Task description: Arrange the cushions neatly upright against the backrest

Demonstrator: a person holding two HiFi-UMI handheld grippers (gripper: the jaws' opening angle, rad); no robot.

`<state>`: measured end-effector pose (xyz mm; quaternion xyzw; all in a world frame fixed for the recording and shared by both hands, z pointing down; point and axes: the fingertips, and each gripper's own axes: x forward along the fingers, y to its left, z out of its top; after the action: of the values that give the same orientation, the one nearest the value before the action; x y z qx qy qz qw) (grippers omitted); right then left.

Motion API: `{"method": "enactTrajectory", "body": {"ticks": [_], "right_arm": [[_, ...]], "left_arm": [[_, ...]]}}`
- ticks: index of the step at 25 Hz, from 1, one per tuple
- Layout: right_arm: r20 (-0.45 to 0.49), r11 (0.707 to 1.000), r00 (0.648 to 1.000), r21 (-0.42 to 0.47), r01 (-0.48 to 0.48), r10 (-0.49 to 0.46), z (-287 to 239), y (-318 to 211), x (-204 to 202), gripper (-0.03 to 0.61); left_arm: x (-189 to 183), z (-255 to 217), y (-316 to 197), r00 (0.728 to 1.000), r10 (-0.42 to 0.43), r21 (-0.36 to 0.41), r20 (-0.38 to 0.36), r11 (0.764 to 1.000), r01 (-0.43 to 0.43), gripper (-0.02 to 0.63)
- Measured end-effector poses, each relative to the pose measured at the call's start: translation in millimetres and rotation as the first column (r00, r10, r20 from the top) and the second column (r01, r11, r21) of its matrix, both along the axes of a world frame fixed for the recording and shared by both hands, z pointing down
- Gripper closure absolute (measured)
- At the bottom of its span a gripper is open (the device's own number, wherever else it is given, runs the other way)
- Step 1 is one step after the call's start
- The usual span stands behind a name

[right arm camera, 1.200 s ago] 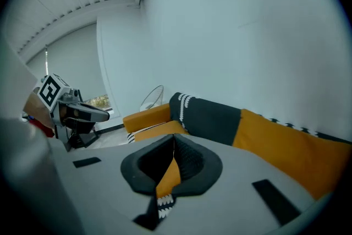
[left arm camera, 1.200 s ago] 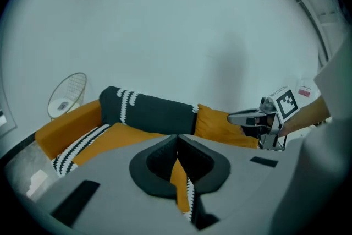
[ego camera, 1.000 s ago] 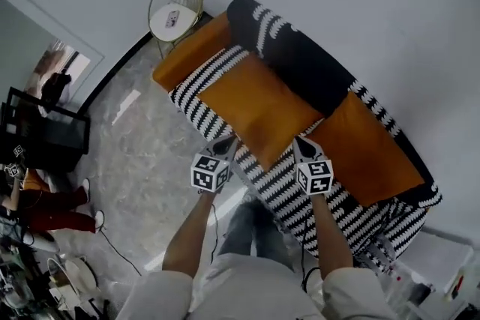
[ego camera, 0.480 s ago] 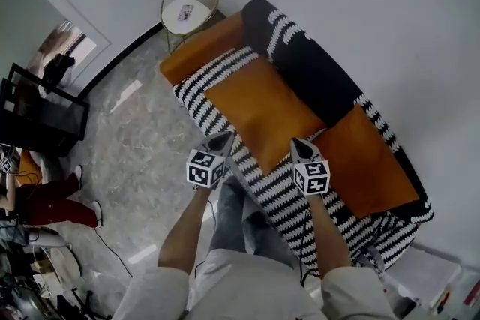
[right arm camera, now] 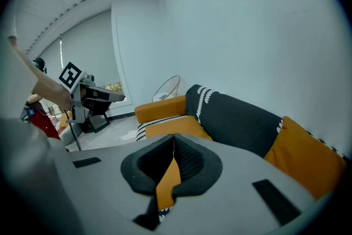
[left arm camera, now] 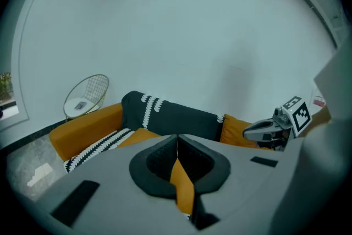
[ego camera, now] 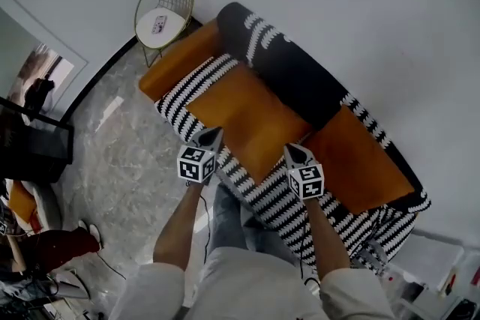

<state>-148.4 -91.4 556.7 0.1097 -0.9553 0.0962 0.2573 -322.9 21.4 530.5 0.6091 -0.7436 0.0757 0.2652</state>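
Observation:
A black-backed sofa (ego camera: 300,71) with a striped seat holds two orange cushions. The larger cushion (ego camera: 247,116) lies flat on the seat. The other cushion (ego camera: 356,157) leans upright against the backrest at the right. My left gripper (ego camera: 212,135) is shut and hovers by the flat cushion's near left edge. My right gripper (ego camera: 291,152) is shut near that cushion's near right corner. The left gripper view shows the left gripper (left arm camera: 177,140) with its jaws together and empty, orange showing beyond them. The right gripper (right arm camera: 174,139) looks the same, with the upright cushion (right arm camera: 302,162) at its right.
An orange armrest (ego camera: 176,60) ends the sofa at the left. Beside it stands a gold wire chair (ego camera: 161,11). A black stand (ego camera: 34,150) and a person in red trousers (ego camera: 64,247) are on the marble floor at the far left. The white wall runs behind the sofa.
The left gripper has slid a little leftwards along the seat's front. The right gripper has barely moved. Both stay shut and the cushions lie as before.

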Motion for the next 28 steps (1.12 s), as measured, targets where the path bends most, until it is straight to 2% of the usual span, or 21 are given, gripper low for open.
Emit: {"method": "enactTrajectory", "body": {"ticks": [16, 21, 28], "right_arm": [[-0.079, 0.986, 0.986, -0.056, -0.155, 0.15, 35.4, -56.1, -72.5, 0.549], [-0.116, 0.975, 0.973, -0.078, -0.208, 0.198, 65.5, -75.2, -87.4, 0.549], [-0.194, 0.956, 0.952, -0.128, -0.266, 0.238, 114.0, -79.5, -94.8, 0.549]], "left_arm": [[-107.1, 45.2, -62.8, 0.992, 0.112, -0.08, -0.062, 0.99, -0.117, 0.583], [-140.8, 78.7, -83.4, 0.988, 0.125, -0.11, -0.095, 0.985, -0.135, 0.583], [-162.5, 131.1, -95.2, 0.977, 0.146, -0.168, -0.155, 0.971, -0.171, 0.583]]}}
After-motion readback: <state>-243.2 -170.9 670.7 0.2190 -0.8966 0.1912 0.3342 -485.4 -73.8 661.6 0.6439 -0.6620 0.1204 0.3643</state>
